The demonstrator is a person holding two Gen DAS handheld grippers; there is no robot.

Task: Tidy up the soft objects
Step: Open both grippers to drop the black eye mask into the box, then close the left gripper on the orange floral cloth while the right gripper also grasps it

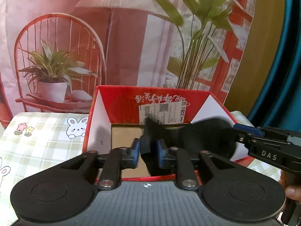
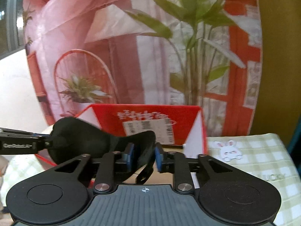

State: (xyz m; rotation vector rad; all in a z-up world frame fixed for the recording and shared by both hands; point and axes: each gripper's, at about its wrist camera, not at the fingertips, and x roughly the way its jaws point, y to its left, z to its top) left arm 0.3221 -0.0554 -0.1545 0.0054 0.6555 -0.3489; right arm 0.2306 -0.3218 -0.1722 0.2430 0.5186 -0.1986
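Note:
A black soft eye mask [image 1: 195, 137] is stretched between my two grippers above an open red cardboard box [image 1: 169, 101]. My left gripper [image 1: 148, 148] is shut on the mask's left end, over the box's brown floor. My right gripper enters the left wrist view from the right [image 1: 244, 131] and grips the mask's other end. In the right wrist view my right gripper [image 2: 144, 154] is shut on the mask [image 2: 82, 137], with the red box [image 2: 150, 120] just behind and the left gripper [image 2: 37, 141] at the left.
The box stands on a green checked cloth with bunny prints [image 1: 47, 141], which also shows in the right wrist view [image 2: 254, 160]. A printed backdrop of a chair and plants [image 1: 112, 37] hangs close behind. A teal and yellow surface [image 1: 272, 56] stands at the right.

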